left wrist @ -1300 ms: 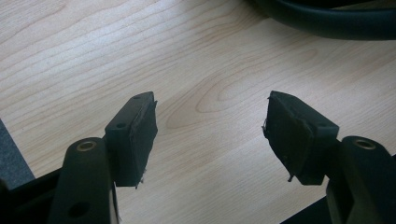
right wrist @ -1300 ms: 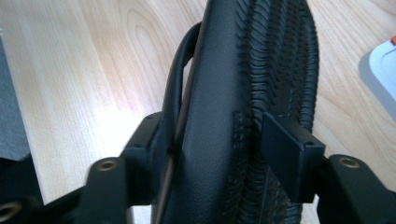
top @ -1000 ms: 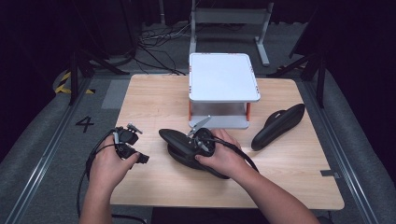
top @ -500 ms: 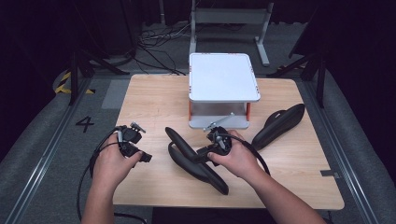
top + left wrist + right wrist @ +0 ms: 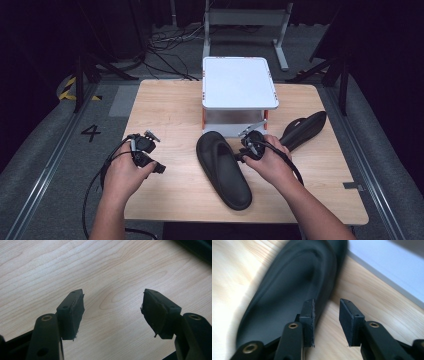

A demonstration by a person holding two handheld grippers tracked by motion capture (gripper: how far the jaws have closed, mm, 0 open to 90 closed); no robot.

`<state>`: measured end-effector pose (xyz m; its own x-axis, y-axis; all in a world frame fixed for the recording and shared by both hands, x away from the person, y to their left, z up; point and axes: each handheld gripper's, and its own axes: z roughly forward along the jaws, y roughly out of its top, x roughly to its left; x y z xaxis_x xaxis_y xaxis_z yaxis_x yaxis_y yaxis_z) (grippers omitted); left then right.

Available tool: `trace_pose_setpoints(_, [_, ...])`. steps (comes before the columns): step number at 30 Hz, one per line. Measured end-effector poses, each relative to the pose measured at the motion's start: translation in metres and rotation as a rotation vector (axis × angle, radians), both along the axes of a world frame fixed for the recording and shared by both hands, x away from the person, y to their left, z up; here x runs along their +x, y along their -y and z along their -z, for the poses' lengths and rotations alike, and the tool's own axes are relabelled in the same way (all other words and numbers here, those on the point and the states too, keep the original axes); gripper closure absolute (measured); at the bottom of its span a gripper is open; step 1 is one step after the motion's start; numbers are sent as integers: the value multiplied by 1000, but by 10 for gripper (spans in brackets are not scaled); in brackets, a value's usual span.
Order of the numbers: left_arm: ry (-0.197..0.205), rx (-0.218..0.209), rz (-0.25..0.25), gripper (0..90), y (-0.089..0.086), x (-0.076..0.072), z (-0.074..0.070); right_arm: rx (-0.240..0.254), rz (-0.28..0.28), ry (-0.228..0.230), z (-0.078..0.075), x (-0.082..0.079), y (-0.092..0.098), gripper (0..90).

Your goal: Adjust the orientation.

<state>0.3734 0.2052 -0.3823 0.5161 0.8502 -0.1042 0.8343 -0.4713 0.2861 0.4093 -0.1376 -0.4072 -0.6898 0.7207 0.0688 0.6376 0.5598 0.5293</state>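
Item: black insole-shaped sole (image 5: 222, 169), lying flat on the bench (image 5: 165, 115). Long axis running from about 11 o'clock, near the foot of the white stand (image 5: 239, 82), to about 5 o'clock, toward the bench's near edge. Position: centre of the bench, just in front of the stand.

Item: right hand-held gripper (image 5: 248, 148), sitting at the sole's 2 o'clock end, just beside its right rim. In the right gripper view, the right hand-held gripper (image 5: 326, 320) is straddling that rim: one pad lying over the sole's (image 5: 287, 297) edge, the other over bare wood. The jaws have just been closing, yet a gap is showing and the pads are not pressing, so it is reading as released, nothing grasped. This hand is the nearer one to the sole.

Item: left hand-held gripper (image 5: 144, 151), resting well apart at the sole's 9 o'clock. In the left gripper view, the left hand-held gripper (image 5: 112, 312) is standing wide and released over bare bench.

Item: second dark sole (image 5: 303, 130), lying at the right hand's 2 o'clock, axis running 1 to 7 o'clock.

Writing: a "4" (image 5: 91, 132) marked on the grey floor at the bench's 9 o'clock. No brand or label readable on either sole.
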Motion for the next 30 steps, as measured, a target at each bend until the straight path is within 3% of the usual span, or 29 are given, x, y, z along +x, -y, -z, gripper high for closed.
trace_pose_setpoints(2, [-4, 4, -1, 351, 1, 0, 1, -24, 10, 16, 8, 0, 4, 634])
trace_pose_setpoints(6, [-5, 9, -4, 355, 4, 1, 4, -15, 15, 42, 6, -5, 12, 618])
trace_pose_setpoints(10, [-16, 29, 39, 364, 16, 4, 12, -3, 17, 40, 3, -15, 26, 610])
trace_pose_setpoints(17, [43, 40, 49, 505, 37, 4, 18, -54, 3, -20, 12, -29, 42, 646])
trace_pose_setpoints(21, [48, -7, 71, 585, 50, 7, 24, -84, -7, -58, 14, -33, 45, 689])
trace_pose_setpoints(27, [21, 7, 100, 658, 66, 16, 34, -127, -24, -95, 16, -43, 41, 747])
trace_pose_setpoints(30, [-5, 6, 149, 682, 85, 21, 41, -155, -56, -130, 23, -52, 35, 756])
